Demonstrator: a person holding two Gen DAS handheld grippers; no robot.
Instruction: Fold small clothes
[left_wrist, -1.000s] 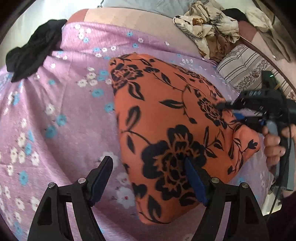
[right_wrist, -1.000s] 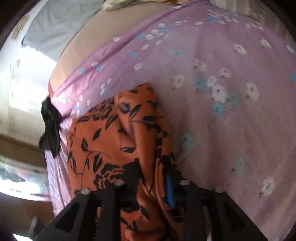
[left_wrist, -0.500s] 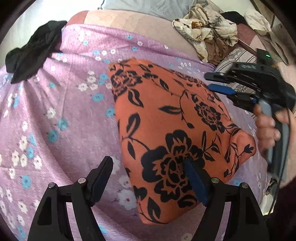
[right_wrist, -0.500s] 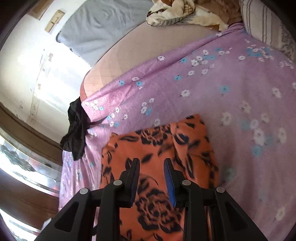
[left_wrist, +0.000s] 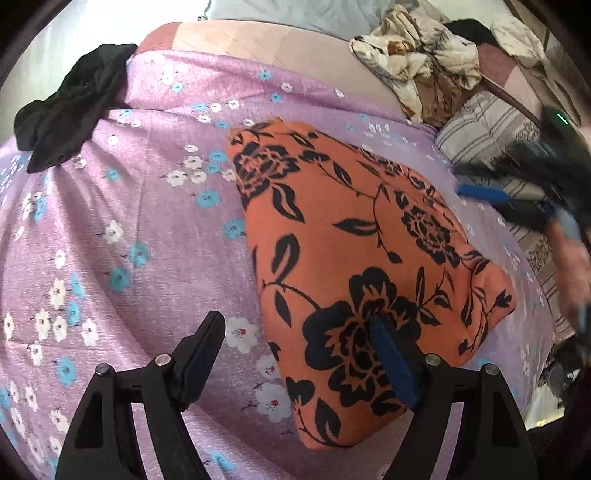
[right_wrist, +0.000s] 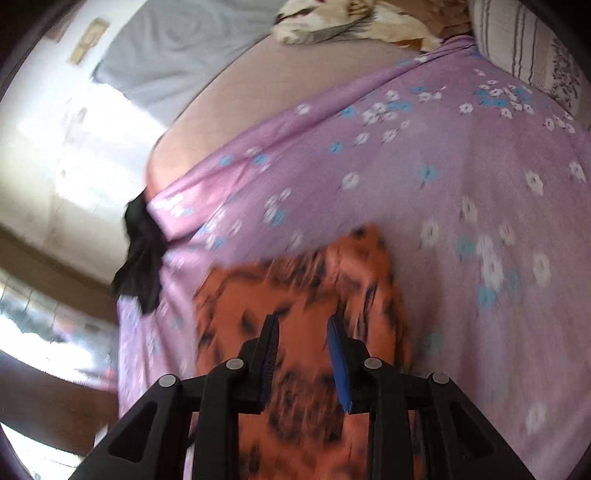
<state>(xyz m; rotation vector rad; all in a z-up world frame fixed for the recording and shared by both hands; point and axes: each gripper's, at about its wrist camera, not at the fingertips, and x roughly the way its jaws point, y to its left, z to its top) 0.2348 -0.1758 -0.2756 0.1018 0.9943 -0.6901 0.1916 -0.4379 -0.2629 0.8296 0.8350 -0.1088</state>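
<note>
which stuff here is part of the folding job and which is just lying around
In the job:
- orange flowered cloth, folded
- left gripper
- right gripper

Lying about:
- black garment at the spread's edge
- crumpled cream cloth
- striped pillow
- purple flowered spread underneath

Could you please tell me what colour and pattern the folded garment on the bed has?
Orange with black flowers and leaves; the folded garment shows best in the left wrist view.

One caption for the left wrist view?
Open left gripper over folded orange black-flowered cloth on lilac floral sheet.
</note>
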